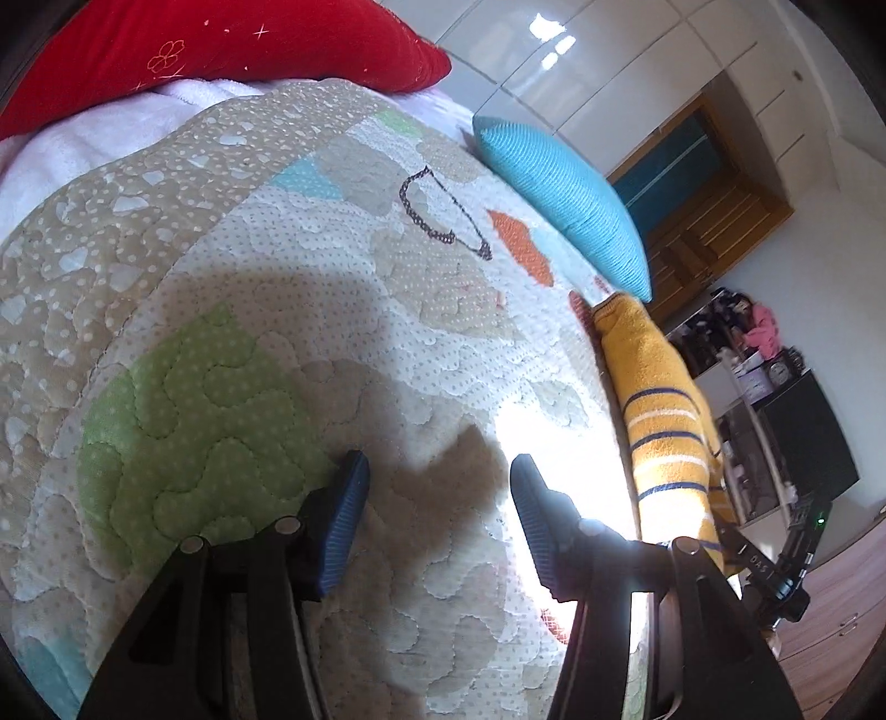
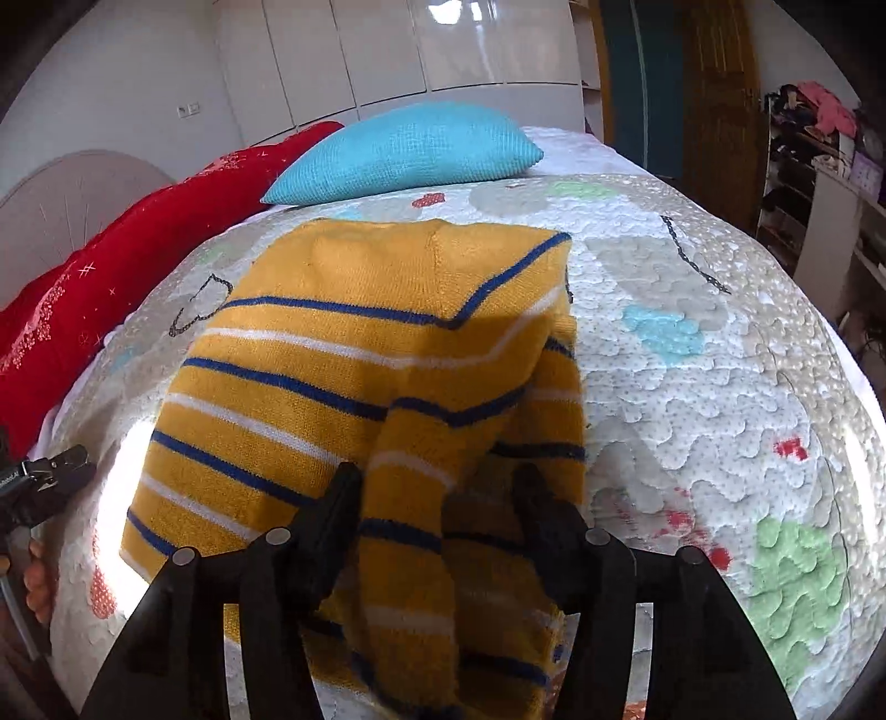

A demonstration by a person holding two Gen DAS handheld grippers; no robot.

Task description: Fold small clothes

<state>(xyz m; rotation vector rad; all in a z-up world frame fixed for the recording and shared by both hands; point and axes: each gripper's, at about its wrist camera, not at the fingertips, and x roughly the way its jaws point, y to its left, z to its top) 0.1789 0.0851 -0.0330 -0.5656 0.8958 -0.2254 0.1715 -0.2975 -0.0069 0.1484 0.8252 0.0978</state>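
A yellow knitted sweater (image 2: 354,343) with blue and white stripes lies partly folded on the quilted bedspread (image 2: 692,387). One striped sleeve (image 2: 410,498) is laid over its body and runs down between the fingers of my right gripper (image 2: 438,473). The jaws stand apart and the right-hand finger is clear of the cloth, so it is open. My left gripper (image 1: 439,465) hangs open over bare quilt (image 1: 249,310) with nothing between its blue pads (image 1: 346,498). In the left wrist view the sweater (image 1: 659,421) lies off to the right at the bed's edge.
A turquoise cushion (image 2: 410,149) and a red pillow (image 2: 111,288) lie at the head of the bed. White glossy wardrobes (image 2: 387,50) stand behind. A wooden door (image 2: 714,94) and cluttered shelves (image 2: 814,149) are to the right. Part of the other gripper and a hand (image 2: 39,576) show at the left edge.
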